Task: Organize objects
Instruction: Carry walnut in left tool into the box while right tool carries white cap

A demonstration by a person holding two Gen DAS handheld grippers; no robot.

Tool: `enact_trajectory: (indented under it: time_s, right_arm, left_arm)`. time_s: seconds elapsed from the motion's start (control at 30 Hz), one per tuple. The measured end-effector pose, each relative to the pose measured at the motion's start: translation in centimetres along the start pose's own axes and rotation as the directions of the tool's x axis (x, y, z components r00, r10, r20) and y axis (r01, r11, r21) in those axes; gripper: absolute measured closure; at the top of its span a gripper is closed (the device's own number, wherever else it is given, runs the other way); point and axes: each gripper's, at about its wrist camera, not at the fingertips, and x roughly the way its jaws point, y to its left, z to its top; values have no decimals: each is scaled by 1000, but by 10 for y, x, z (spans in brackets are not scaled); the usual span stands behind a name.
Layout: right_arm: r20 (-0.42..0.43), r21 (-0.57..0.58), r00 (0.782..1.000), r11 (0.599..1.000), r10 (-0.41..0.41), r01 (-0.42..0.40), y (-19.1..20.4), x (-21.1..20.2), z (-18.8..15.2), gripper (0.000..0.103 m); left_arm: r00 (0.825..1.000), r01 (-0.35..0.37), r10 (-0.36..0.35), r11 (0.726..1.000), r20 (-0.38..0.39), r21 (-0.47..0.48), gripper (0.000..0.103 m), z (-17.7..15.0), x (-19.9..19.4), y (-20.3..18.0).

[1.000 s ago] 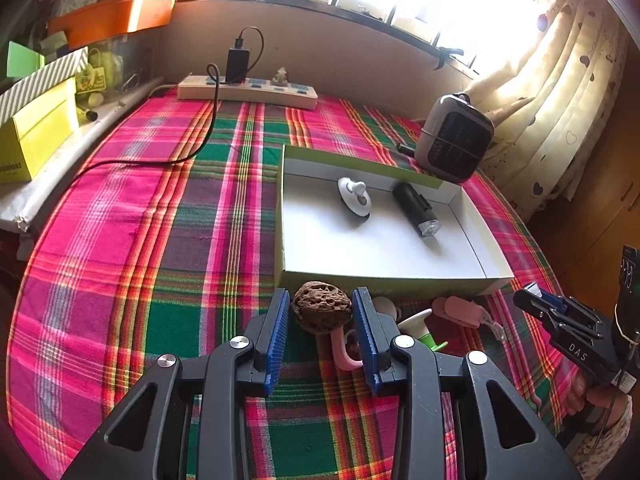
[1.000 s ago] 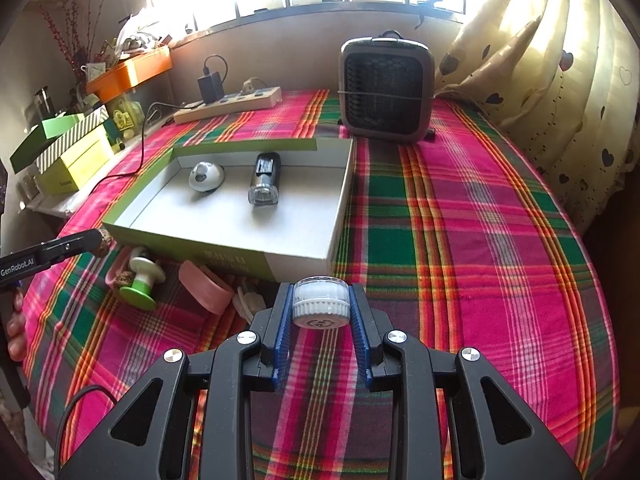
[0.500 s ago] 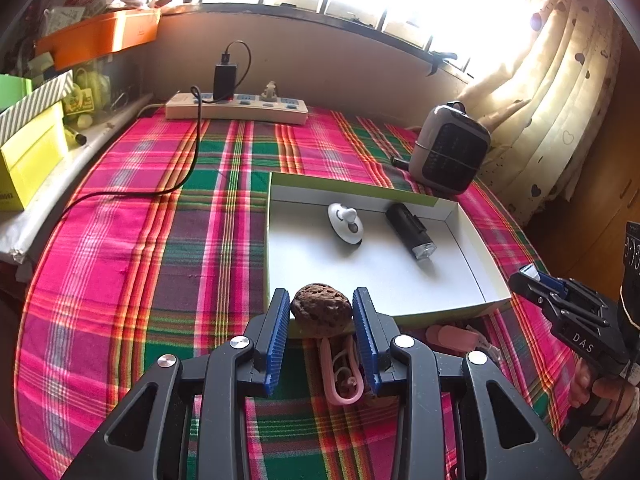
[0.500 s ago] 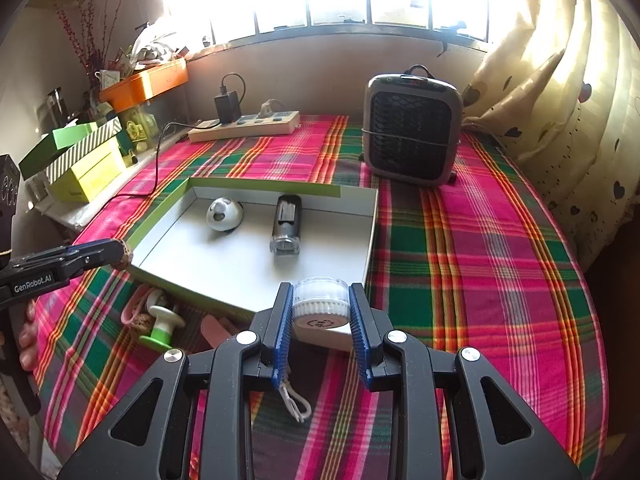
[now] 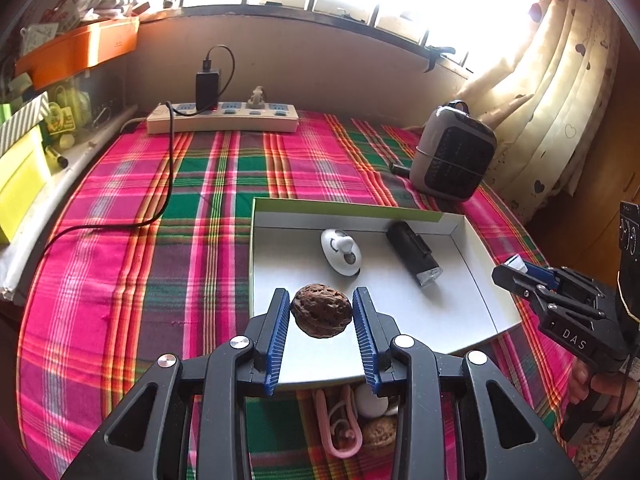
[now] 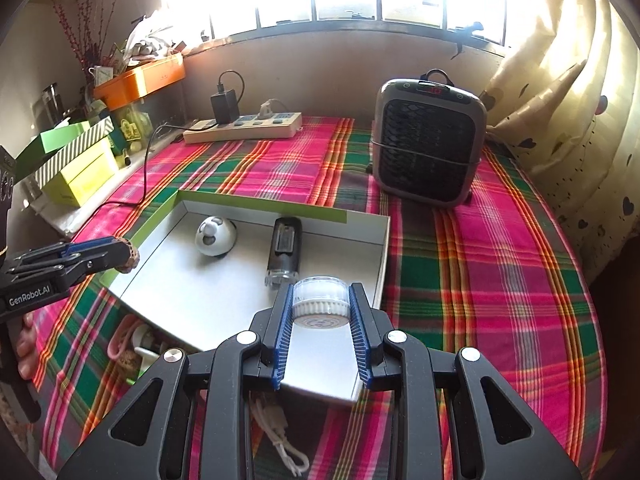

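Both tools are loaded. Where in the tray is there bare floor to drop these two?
The tray floor is bare along its near half, in front of the white round gadget and black flashlight, and in its left strip beside the gadget. The walnut and white puck hang over that near part. It is crowded outside the near wall, around the pink clip.

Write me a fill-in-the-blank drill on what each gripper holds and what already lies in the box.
1. The left gripper is shut on a rough brown ____.
2. The right gripper holds a round white ____ between its blue fingers.
3. Inside the shallow box, a black flashlight lies beside a white ____.
4. Behind the box stands a grey ____, near the curtain.

Missing words: walnut; jar; knob; heater
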Motion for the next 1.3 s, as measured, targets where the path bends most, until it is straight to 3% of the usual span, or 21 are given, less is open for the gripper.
enact_trajectory:
  time_s: [0.67,1.3]
  right_arm:
    - [-96,-14,995,1000,-5,3,-6,65,31,74]
    - [-140,-36,990,999,-17,12,-3,83,34,74]
  left_arm:
    - [997,-42,43,999,-62,14,73,18,52,3]
    - [996,-67,70,996,-60,57,73,21,65,-2]
